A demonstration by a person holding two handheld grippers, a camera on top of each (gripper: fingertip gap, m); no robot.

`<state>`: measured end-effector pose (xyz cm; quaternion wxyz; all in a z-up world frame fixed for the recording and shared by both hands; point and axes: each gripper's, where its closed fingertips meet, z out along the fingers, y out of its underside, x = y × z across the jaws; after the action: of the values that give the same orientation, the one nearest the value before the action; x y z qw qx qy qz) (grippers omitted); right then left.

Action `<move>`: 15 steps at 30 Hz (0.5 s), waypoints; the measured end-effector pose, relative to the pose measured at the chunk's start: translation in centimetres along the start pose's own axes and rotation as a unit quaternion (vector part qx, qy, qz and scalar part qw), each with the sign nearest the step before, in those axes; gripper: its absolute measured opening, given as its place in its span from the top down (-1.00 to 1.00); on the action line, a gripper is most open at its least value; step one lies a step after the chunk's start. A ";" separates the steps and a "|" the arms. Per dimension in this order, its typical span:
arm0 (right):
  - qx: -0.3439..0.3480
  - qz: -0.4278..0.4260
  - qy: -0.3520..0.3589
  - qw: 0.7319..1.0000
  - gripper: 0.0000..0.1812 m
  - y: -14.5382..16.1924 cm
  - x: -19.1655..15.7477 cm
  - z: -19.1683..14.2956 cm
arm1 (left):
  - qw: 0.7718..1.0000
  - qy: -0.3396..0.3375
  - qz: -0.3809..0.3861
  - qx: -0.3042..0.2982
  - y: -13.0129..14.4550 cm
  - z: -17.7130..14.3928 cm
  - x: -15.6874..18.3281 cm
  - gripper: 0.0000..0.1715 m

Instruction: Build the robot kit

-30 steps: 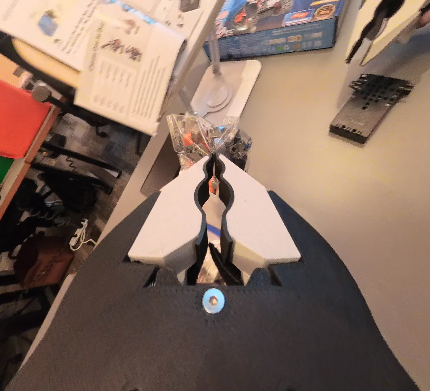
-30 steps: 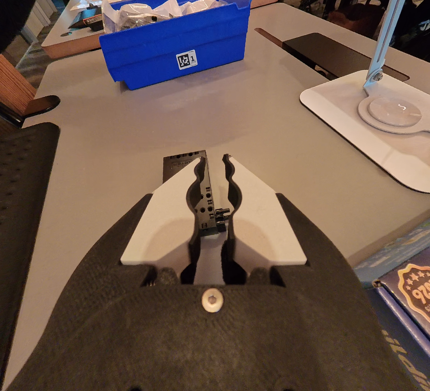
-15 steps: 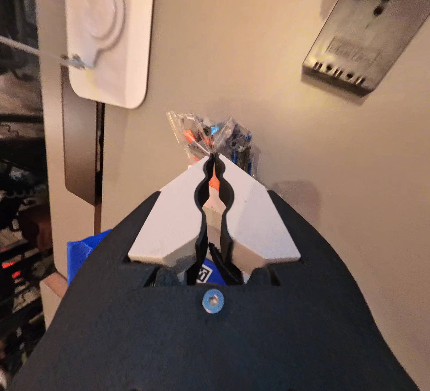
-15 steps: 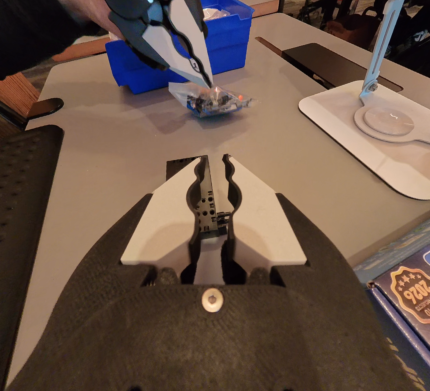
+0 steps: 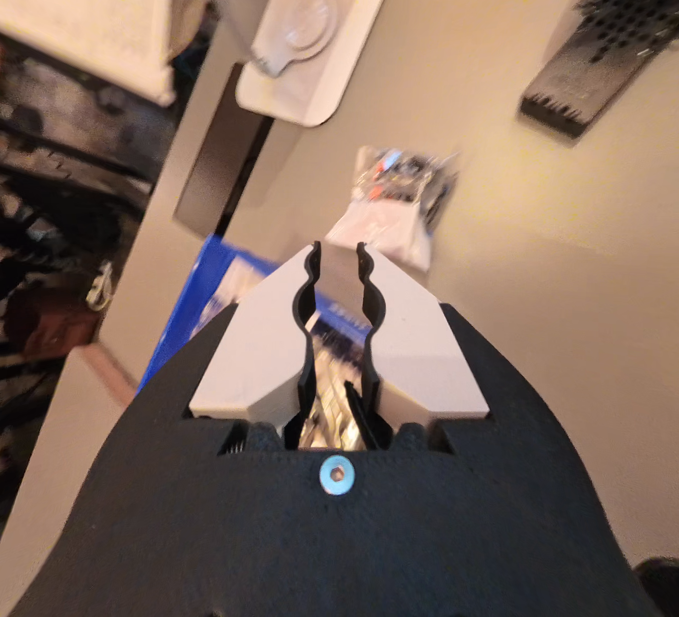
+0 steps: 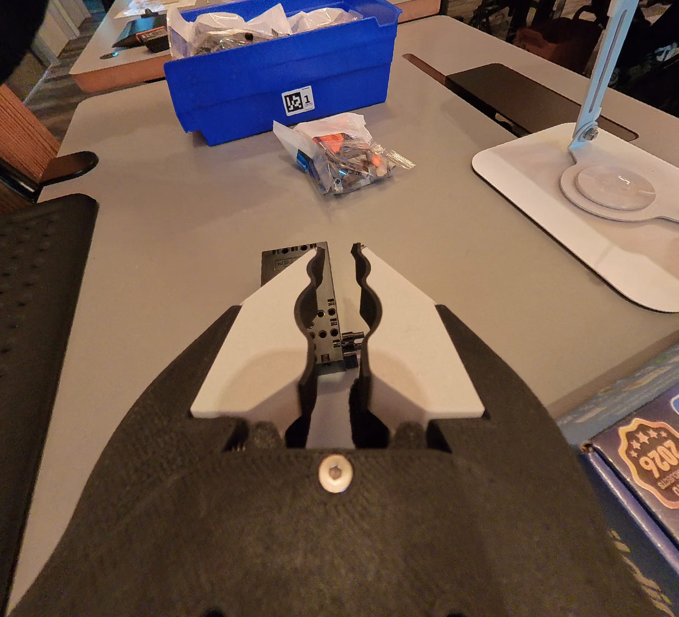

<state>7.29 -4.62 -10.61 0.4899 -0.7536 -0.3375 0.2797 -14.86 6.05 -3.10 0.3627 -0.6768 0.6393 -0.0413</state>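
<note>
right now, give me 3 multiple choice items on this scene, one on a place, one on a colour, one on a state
1. Where does the parts bag lie?
A. inside the bin
B. on the table in front of the bin
C. on the white stand base

2. What colour is the bin?
A. red
B. green
C. blue

3. How is the left gripper?
A. open and empty
B. shut on the bag
C. shut on the black plate

Answers:
1. B: the bag rests on the table near the bin's front wall.
2. C: its walls are blue.
3. A: its jaws stand apart, with the bag lying beyond the tips.
</note>
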 end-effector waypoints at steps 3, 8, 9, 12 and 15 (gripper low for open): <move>-0.007 0.003 -0.002 1.000 0.83 0.4 0.0 0.3 | 0.997 -0.053 -0.019 -0.044 5.1 -3.2 -4.3 0.79; -0.019 0.006 -0.002 1.000 0.82 1.2 0.2 0.7 | 0.993 -0.050 -0.054 -0.089 12.2 -4.0 -7.2 0.73; -0.021 0.007 -0.001 1.000 0.82 1.3 0.2 0.7 | 0.992 -0.060 -0.060 -0.097 13.2 -3.6 -7.9 0.72; -0.026 0.009 -0.001 1.000 0.83 1.7 0.4 0.8 | 0.985 -0.058 -0.067 -0.146 16.5 -2.3 -8.5 0.62; -0.027 0.013 0.000 1.000 0.83 1.8 0.6 0.8 | 0.987 -0.008 -0.082 -0.139 17.4 -1.1 -7.1 0.57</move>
<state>7.49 -4.26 -12.66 0.4658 -0.7709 -0.3353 0.2764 -31.23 13.37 -8.87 0.2654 -0.7709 0.5786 0.0241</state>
